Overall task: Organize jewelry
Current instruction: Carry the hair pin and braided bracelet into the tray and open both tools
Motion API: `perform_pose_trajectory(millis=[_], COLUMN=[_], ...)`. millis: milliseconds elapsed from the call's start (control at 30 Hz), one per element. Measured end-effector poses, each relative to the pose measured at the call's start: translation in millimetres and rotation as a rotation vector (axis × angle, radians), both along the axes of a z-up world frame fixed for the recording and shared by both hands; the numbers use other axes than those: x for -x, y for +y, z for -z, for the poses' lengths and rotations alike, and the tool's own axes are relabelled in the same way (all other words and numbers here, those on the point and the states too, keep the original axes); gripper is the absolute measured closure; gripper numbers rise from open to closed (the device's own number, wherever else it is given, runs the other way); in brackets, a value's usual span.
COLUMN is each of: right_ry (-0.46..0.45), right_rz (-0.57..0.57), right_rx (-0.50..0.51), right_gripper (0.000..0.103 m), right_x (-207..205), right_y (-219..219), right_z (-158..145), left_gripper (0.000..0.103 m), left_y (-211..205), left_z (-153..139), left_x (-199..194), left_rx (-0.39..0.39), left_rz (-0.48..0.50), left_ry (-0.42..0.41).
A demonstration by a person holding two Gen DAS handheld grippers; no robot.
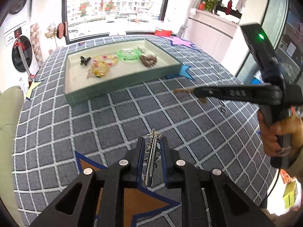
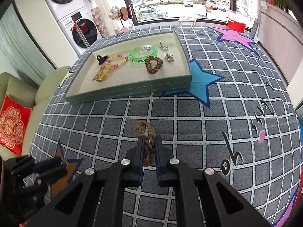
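A green tray (image 1: 117, 84) (image 2: 132, 92) lies on the checked carpet, holding a black claw clip (image 2: 102, 58), beaded bracelets (image 2: 116, 61), a green bangle (image 2: 143, 54), a brown coil hair tie (image 2: 153, 64) and silver pieces (image 2: 168, 56). My left gripper (image 1: 152, 140) is shut on a silver star hair clip (image 1: 152, 151), above the carpet short of the tray. My right gripper (image 2: 148, 140) is shut on a brown braided band (image 2: 146, 138), also above the carpet before the tray. The right gripper also shows in the left wrist view (image 1: 197, 91), the left gripper in the right wrist view (image 2: 62, 163).
The carpet (image 2: 189, 123) has blue (image 2: 202, 81), pink (image 2: 234, 36) and orange (image 1: 140, 202) star patches. A pale sofa with a red cushion (image 2: 11, 128) stands at the left. A washer (image 2: 85, 30), a window and a red tub (image 2: 236, 24) are beyond the tray.
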State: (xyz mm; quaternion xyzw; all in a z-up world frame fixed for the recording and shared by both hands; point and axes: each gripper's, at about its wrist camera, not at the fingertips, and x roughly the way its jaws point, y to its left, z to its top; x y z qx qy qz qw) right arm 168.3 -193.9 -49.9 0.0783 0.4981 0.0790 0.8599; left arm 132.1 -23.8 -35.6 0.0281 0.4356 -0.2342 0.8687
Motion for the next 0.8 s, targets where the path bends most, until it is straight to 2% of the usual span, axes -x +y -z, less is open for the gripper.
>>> perform_pose_trajectory(millis=[300, 533, 800], right_ry=[-0.057, -0.102, -0.102], right_rz=[0.019, 0.014, 0.007], right_rx=[-0.03, -0.043, -0.062], right_gripper=[0.092, 0.092, 0.092], right_x=[-4, -24, -57], right_y=[-6, -4, 5], right_z=[-29, -52, -57], left_gripper=[0.073, 0.072, 0.072], left_y=[23, 33, 39], left_z=[-20, -31, -37], left_x=[-32, -65, -106], left_rx=[0.036, 0.049, 0.065], left_rz=[-0.092, -0.151, -0.206], left_ry=[-0.047, -0.067, -0.074])
